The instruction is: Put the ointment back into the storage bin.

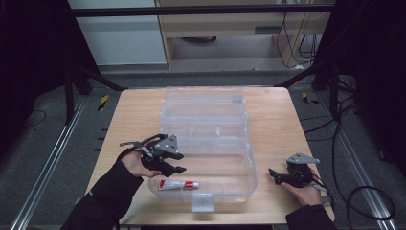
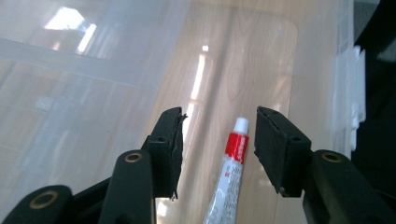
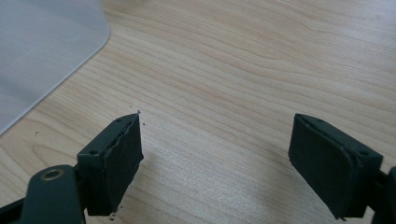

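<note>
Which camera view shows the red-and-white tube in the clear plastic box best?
The left gripper view: the red-and-white tube lies close up between open jaws, white cap and red band sharp. The high view shows it whole but small in the clear plastic box. The right gripper view looks at bare tabletop.

Left gripper (image 1: 178,168) held raised, jaws parted with nothing gripped; right gripper (image 1: 272,175) rests low, jaws spread wide, palm upturned beneath
</note>
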Tool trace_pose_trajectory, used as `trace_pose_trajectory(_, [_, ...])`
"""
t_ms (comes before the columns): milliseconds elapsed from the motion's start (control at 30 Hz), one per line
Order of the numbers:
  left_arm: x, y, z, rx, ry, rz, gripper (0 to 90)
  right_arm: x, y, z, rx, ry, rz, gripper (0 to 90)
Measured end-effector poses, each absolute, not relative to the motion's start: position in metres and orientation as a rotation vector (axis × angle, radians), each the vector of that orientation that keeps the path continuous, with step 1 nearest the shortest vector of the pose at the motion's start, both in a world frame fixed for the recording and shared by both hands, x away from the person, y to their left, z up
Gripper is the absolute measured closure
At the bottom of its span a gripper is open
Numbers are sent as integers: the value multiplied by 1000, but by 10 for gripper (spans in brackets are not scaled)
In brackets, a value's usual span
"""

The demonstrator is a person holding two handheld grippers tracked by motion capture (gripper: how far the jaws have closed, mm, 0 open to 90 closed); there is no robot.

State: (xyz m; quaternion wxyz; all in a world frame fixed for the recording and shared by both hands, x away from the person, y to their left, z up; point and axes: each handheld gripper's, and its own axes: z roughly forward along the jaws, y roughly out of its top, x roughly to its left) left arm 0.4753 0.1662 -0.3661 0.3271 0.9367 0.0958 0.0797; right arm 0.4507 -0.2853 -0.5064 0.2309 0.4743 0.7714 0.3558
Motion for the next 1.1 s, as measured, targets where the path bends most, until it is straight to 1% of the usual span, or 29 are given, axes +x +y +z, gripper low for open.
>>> trace_pose_trajectory(100, [470, 174, -363, 2373, 294, 242, 516, 451, -286, -506, 1304, 2116, 987, 176])
trace_pose_trajectory(133, [470, 174, -363, 2373, 294, 242, 516, 451, -286, -506, 1304, 2116, 987, 176])
trace_pose_trajectory(167, [468, 179, -362, 2326, 320, 252, 516, 451, -286, -506, 1304, 2117, 982, 177])
trace_pose_trajectory(267, [465, 184, -361, 2287, 341, 275, 512, 451, -286, -506, 1306, 2118, 982, 177])
trace_pose_trajectory(300, [463, 189, -361, 2246, 356, 287, 511, 451, -286, -506, 1309, 2114, 985, 177])
trace_pose_trajectory(400, [461, 194, -361, 2215, 375, 293, 510, 451, -286, -506, 1311, 2111, 989, 177])
trace_pose_trajectory(433, [459, 202, -362, 2171, 390, 291, 503, 450, -286, -506, 1316, 2109, 993, 177])
trace_pose_trajectory(533, [458, 209, -364, 2142, 409, 290, 496, 450, -287, -506, 1317, 2103, 1004, 177])
trace_pose_trajectory(600, [457, 222, -365, 2103, 439, 311, 500, 450, -287, -506, 1321, 2100, 1003, 177])
trace_pose_trajectory(867, [452, 245, -366, 2030, 502, 368, 510, 450, -287, -506, 1321, 2101, 995, 178])
trace_pose_trajectory(967, [447, 259, -369, 1982, 571, 407, 512, 450, -288, -506, 1321, 2098, 998, 177])
trace_pose_trajectory(1000, [447, 259, -369, 1982, 571, 407, 512, 450, -288, -506, 1321, 2098, 998, 177])
trace_pose_trajectory(1100, [444, 271, -372, 1945, 645, 460, 509, 449, -288, -506, 1325, 2096, 999, 176])
